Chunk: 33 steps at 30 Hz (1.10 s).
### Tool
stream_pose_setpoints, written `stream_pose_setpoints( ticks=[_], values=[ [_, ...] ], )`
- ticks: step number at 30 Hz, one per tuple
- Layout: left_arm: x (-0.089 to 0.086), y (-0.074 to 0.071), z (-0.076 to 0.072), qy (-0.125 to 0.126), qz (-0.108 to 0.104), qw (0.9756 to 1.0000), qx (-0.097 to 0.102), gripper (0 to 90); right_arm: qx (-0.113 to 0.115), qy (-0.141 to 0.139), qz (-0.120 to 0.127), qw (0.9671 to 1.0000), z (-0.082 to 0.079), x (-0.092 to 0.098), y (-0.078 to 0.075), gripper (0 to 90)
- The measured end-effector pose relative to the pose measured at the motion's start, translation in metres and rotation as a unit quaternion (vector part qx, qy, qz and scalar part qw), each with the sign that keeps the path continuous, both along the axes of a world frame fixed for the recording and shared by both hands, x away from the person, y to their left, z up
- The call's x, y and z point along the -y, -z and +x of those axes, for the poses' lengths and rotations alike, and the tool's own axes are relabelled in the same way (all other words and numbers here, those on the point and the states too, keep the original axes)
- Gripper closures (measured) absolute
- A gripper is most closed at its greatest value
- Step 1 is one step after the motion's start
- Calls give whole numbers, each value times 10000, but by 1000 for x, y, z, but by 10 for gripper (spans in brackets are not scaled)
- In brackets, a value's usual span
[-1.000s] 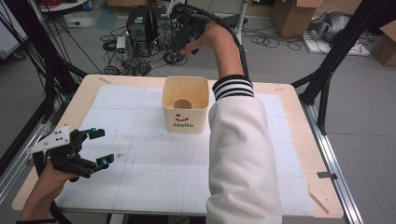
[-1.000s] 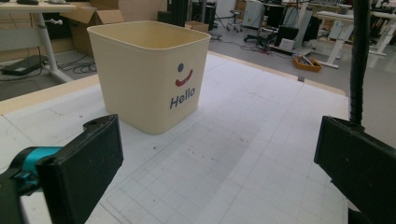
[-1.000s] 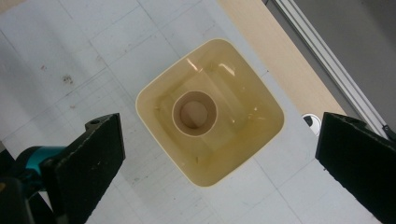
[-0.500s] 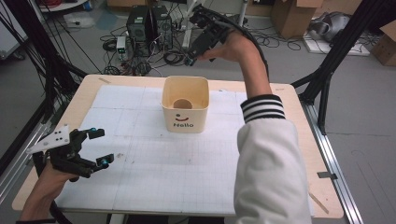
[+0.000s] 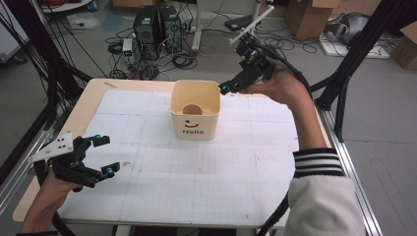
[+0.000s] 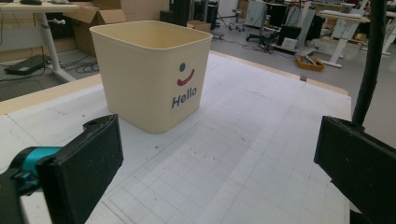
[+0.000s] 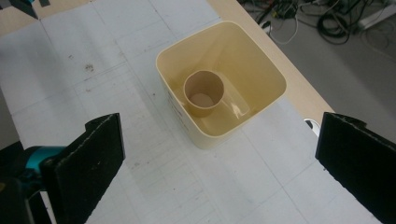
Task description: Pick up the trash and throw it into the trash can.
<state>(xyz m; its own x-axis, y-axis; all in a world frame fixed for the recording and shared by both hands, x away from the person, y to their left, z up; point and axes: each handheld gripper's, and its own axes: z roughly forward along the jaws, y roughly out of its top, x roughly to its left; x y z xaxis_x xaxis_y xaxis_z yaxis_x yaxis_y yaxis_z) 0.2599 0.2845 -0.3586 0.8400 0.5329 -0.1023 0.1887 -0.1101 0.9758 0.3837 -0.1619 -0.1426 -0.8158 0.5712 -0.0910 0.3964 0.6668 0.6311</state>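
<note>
Standing at table [image 5: 147,196] centre in the high view: cream tub [image 5: 195,118], brown cup [image 5: 192,108] inside. Right gripper [image 5: 231,86] raised at two o'clock, left gripper [image 5: 105,156] low at eight o'clock, jaws apart.

Left gripper view: tub [image 6: 149,70] at eleven o'clock, jaws wide.

Right gripper view: cup [image 7: 203,93] upright inside tub [image 7: 261,70], jaws spread, empty.

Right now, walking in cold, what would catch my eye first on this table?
Probably the cream tub printed with "Hello" and a smile, standing toward the far middle of the white gridded mat. Inside it stands a brown cardboard tube, upright and open on top. The right hand-held gripper hangs open above the tub's right rim, while the left hand-held gripper, also open, sits near the table's left front.
</note>
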Motion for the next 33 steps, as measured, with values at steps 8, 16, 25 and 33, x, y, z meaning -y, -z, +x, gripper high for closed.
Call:
stream_pose_setpoints(
  ticks=[8, 16, 25, 33],
  values=[
    [-1, 0, 0, 2, 21, 10000, 8, 18, 429, -209, 511, 9976, -31, 37, 25, 2],
    [0, 1, 0, -11, 56, 10000, -1, 17, 697, -109, 925, 9932, -53, 76, 69, 2],
    [0, 1, 0, -14, 59, 10000, -13, 18, 1039, -182, 1473, 9835, -84, 103, 110, 2],
    [1, 1, 0, -5, 55, 10000, -9, 18, 1329, -45, 2106, 9685, -110, 129, 150, 2]
  ],
)
